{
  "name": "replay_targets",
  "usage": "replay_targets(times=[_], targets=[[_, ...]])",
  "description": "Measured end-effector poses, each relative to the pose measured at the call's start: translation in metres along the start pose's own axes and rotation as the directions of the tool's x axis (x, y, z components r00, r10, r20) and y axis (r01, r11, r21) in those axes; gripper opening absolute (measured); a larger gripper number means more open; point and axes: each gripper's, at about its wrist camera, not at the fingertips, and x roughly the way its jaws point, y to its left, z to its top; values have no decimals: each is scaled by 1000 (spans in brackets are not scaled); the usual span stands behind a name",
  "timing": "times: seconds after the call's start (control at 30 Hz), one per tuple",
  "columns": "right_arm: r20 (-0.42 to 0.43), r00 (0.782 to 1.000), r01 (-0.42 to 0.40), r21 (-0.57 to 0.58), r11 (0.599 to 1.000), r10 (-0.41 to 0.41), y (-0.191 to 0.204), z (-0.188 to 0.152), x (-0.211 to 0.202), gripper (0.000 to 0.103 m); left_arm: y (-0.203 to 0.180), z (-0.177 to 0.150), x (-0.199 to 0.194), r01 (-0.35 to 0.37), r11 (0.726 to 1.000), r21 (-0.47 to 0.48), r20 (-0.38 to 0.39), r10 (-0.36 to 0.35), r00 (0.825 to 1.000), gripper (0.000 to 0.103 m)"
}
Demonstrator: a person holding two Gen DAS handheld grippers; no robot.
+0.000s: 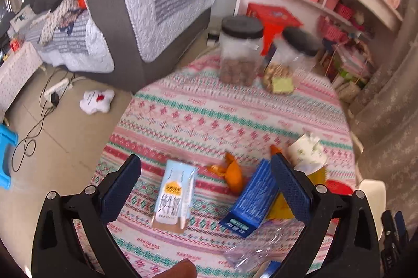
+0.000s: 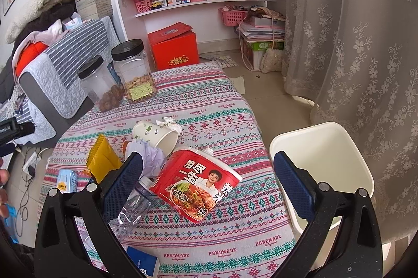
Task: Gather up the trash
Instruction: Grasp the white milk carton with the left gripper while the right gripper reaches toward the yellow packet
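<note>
The patterned tablecloth (image 2: 235, 105) ends in a rounded edge at the right of the right wrist view, and the white bin (image 2: 324, 155) stands just beyond that edge at lower right, its mouth unobstructed, with lace curtain (image 2: 360, 56) behind it. The right gripper (image 2: 207, 168) hangs with its fingers spread wide and holding nothing, over the red noodle cup (image 2: 198, 184) lying on its side at centre frame. Above that lie one tipped paper cup (image 2: 154, 134), crumpled white paper (image 2: 146, 155) and a yellow packet (image 2: 102, 160); a crushed clear plastic bottle (image 2: 130, 207) sits at lower left. The left gripper (image 1: 206, 171) is likewise released, fingers wide apart, over one pale blue milk carton (image 1: 175, 194) and one dark blue box (image 1: 250, 199), with orange peel (image 1: 232, 173) between them (only this view shows the peel). The middle of the cloth, above the trash in the frame, is bare up to two black-lidded jars (image 1: 240, 50) at the far end. The left view alone shows the floor at left, with a power strip and cables (image 1: 54, 92) and a white soft toy (image 1: 96, 100); the bin shows clearly only in the right view.
</note>
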Motion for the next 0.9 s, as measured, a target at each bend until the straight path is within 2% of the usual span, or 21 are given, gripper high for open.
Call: replay_targets(times=[0.07,0.13,0.2,0.23,0.37,0.53,0.57,0.63,0.67,0.7,0.8,0.9], targets=[[-27,1000,-14,-6,1000,14,2,0,4,96,13,-1,39,-59,998,-1,-152,58,987,96],[-49,998,-27,-1,1000,26,2,0,8,96,25,-11,73,-99,995,-20,-265,90,960,96],[-74,997,-31,5,1000,31,2,0,12,96,28,-23,102,-106,994,-11,-357,95,929,96],[-87,995,-38,10,999,39,2,1,15,96,28,-28,112,-110,994,4,-384,103,917,96],[-128,988,-85,51,995,91,1,1,24,96,25,-41,134,-186,979,84,-395,204,896,96],[-157,974,-152,81,985,163,10,0,34,96,23,-51,150,-164,983,82,-453,184,872,96],[-163,970,-169,79,983,180,14,-1,35,96,24,-50,153,-161,984,82,-453,180,873,96],[-173,964,-196,64,979,204,24,-2,37,96,21,-52,149,-129,989,77,-442,150,884,85],[-175,961,-207,52,977,213,29,-2,38,96,21,-50,148,-96,993,66,-441,115,890,68],[-175,960,-217,40,975,220,34,-3,38,96,19,-50,144,-76,995,59,-440,94,893,58],[-180,957,-232,-11,973,226,54,-6,41,96,15,-49,126,-64,995,72,-395,87,914,58],[-193,955,-238,-44,970,225,71,-8,47,96,13,-46,108,-15,999,38,-371,28,928,58]])
